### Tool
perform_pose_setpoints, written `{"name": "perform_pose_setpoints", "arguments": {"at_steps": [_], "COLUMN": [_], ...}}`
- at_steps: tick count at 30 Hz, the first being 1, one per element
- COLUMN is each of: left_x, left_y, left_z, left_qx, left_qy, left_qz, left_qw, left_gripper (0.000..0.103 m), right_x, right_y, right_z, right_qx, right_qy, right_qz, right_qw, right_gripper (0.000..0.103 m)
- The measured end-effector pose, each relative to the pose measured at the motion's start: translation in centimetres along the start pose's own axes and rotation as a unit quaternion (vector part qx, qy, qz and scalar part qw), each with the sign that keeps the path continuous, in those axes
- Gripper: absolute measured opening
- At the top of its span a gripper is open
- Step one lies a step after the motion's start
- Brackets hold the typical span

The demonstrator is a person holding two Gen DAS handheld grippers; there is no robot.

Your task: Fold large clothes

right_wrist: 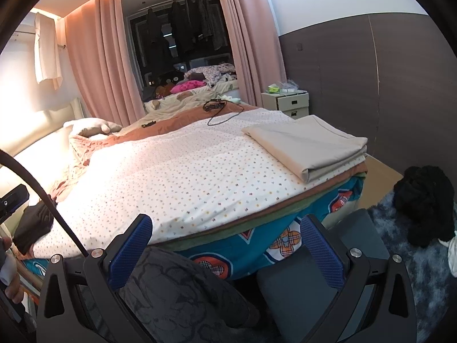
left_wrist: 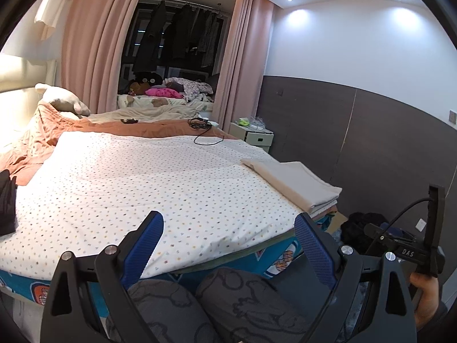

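A white bedsheet [left_wrist: 148, 177] sprinkled with small multicoloured dots covers the bed. On its corner lies a plain beige folded cloth [right_wrist: 308, 145]. Below hangs a teal bed skirt [right_wrist: 257, 245] with orange plaid hearts. A rust-orange quilt [left_wrist: 51, 131] lies by dusty-pink curtains [left_wrist: 91, 40]. Each black tool [left_wrist: 228, 234] has blue textured pads [right_wrist: 320, 243]. A black fluffy heap [right_wrist: 425, 200] sits on a grey-blue shaggy rug [right_wrist: 400, 257].

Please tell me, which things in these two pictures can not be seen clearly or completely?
- Dark garment: left wrist view, cut off by the frame edge; its type is unclear.
- Black heap on the floor: left wrist view, partly hidden by the right gripper.
- Small items on the nightstand: right wrist view, too small to identify.
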State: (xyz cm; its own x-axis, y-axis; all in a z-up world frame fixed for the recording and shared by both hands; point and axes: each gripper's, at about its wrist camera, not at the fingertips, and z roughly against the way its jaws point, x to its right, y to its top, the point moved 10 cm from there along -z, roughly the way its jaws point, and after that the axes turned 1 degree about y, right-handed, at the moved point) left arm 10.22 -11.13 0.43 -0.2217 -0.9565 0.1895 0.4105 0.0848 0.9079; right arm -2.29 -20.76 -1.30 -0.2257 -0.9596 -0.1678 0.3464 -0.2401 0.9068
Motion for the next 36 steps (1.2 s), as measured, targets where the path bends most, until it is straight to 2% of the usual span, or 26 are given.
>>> {"name": "perform_pose_setpoints", "arguments": {"at_steps": [5,11,36], "left_x": [-0.9,-1.6,-0.9], "left_y": [-1.0,-1.5,-1.5], "left_z": [0.1,0.0,0.5], "left_qx": [0.001,0.001,0.008], "left_qy": [0.016,0.029,0.042], "left_qz": [0.005,0.008,-0.012], "left_qw": [0.9999,0.9996,0.9990], "left_gripper": [0.095,0.095,0.095], "right_x": [-0.1,-0.4,1.2], "right_y": [-0.2,-0.5,-0.2], "right_z": [0.0,-0.3,0.5], "right_qx": [0.000,0.001,0.025], "right_qy": [-0.015,-0.014,-0.026], "right_qz": [0.021,0.018,0.022], "right_qw": [1.000,1.000,0.999], "right_gripper": [0.103,0.103,0.103]}}
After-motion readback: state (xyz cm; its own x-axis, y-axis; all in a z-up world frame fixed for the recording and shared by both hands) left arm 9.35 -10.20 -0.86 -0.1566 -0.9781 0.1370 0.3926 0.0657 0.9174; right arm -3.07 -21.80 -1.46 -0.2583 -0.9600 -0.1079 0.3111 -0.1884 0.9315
